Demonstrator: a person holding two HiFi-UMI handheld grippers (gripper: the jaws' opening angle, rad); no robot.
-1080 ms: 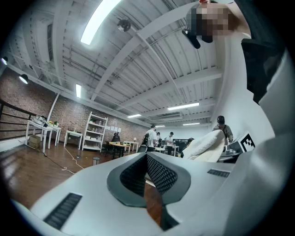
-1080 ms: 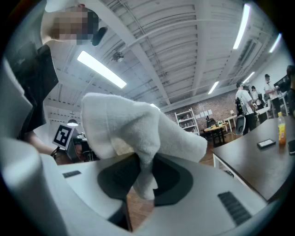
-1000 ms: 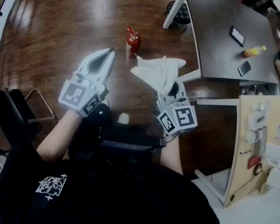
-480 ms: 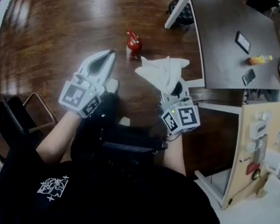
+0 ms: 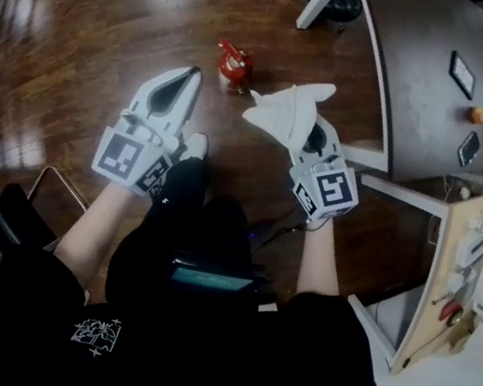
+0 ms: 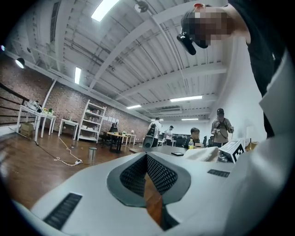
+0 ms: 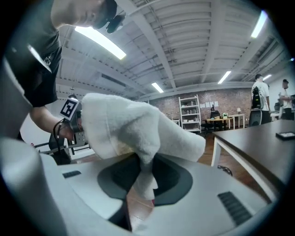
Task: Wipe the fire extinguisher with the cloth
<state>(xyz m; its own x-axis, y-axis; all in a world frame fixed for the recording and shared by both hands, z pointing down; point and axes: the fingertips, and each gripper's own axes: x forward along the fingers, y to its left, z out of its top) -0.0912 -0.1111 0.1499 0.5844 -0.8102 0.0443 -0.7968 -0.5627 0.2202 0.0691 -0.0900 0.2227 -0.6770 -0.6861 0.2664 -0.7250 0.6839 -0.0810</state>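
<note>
The right gripper is clamped on the cloth, which is soft and light and should mould round curves. The left gripper has its jaws together and holds nothing. Just ahead, between them, the extinguisher sits on the glossy wood floor; probably heavy, rigid and slick, best steadied at its neck. A table stands farther right
</note>
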